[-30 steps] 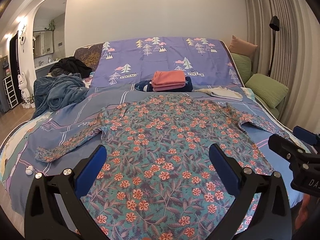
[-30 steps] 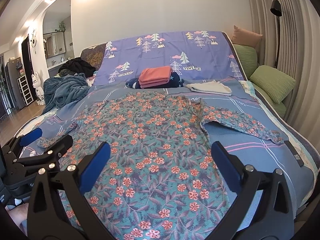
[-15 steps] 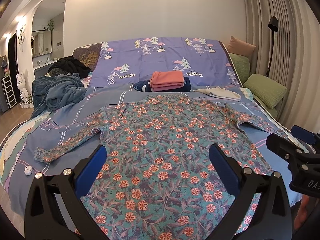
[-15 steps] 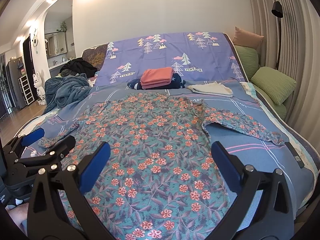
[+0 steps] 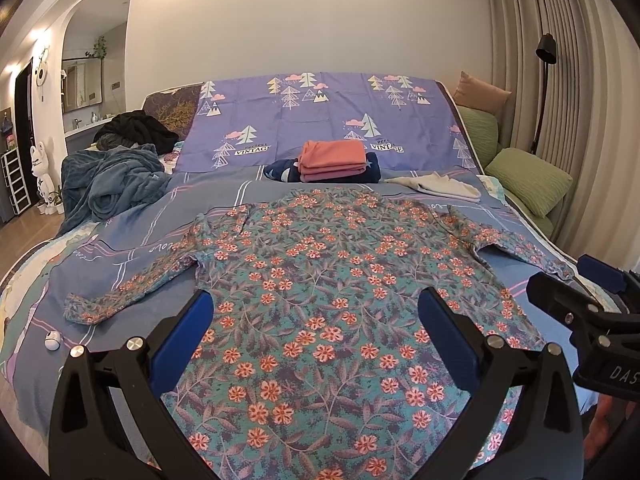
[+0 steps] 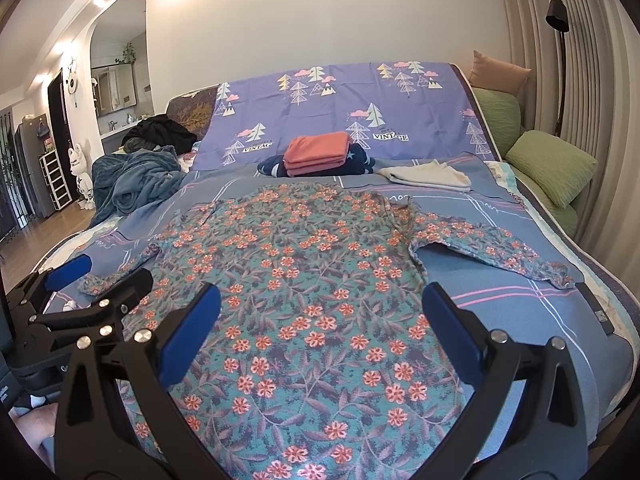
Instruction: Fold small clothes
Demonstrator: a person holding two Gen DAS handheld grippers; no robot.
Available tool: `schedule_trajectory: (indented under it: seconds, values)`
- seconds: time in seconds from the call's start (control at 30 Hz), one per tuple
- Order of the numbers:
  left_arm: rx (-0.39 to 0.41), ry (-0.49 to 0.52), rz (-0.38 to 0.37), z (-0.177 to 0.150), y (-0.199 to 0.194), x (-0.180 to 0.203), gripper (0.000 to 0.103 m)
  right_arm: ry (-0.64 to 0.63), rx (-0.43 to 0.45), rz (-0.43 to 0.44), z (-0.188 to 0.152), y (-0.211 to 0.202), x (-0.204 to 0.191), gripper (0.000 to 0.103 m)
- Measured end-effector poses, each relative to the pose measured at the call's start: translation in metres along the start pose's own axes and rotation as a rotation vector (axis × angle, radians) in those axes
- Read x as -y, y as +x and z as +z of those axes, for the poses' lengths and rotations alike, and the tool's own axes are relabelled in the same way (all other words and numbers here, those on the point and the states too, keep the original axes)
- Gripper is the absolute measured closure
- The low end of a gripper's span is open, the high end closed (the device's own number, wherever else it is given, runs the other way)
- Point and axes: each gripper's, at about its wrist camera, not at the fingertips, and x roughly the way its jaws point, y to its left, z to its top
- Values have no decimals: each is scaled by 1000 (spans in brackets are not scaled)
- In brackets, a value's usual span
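nearest in the left wrist view, the left gripper [image 5: 314,332] hangs released, its 2 blue pads wide apart over the near hem of the floral shirt [image 5: 340,280], holding nothing. the right gripper [image 6: 320,328] is likewise released in its own view, pads spread above the same hem, nothing between them. each gripper shows at the edge of the other's view: the right one at the near right, the left one at the near left.

the floral shirt lies flat and spread on the bed [image 5: 132,248], hem near, collar far. its left sleeve [image 5: 132,288] stretches out to the near left, and its right sleeve [image 6: 496,244] runs to the right, its cuff near the bed's right edge. a small white round object [image 5: 53,340] rests on the sheet just near of the left cuff.

farther back, beyond the collar, a folded pink stack [image 5: 334,158] sits on top of a dark blue garment with stars [image 6: 360,160]. just right of it lies a cream garment [image 5: 440,188], loosely flat. at the far left a teal blanket [image 5: 112,184] is heaped, with a black garment [image 5: 138,132] bunched behind it. at the far right, green pillows [image 6: 552,166] lean by the curtain, and a pink cushion [image 6: 500,74] stands behind them.
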Motion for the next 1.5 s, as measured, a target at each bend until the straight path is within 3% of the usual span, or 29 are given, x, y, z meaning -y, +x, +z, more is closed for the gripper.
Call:
schedule_trajectory:
  seconds: [0.5,0.7,0.97,1.1,1.2,1.3,1.33,1.5]
  values:
    - [-3,-11,-17,0,8,-7,1,8,6,23,-3,10,4,2]
    - [4,-74,-27,0,14,-34,1,10,28,29,-3,14,6,2]
    - [-28,-301,74,-13,39,-147,1,8,23,38,-3,29,6,2]
    - [-50,-489,135,-30,51,-229,1,11,17,43,-3,39,6,2]
    - [-66,-698,140,-51,62,-299,2,12,6,51,-4,48,5,2]
    - [-85,-829,174,-68,71,-349,13,11,1,54,-6,55,4,2]
    - [-83,-895,150,-75,78,-370,15,11,0,56,-6,57,3,2]
    - [-133,-1052,162,-93,108,-416,27,16,-12,62,-8,69,3,2]
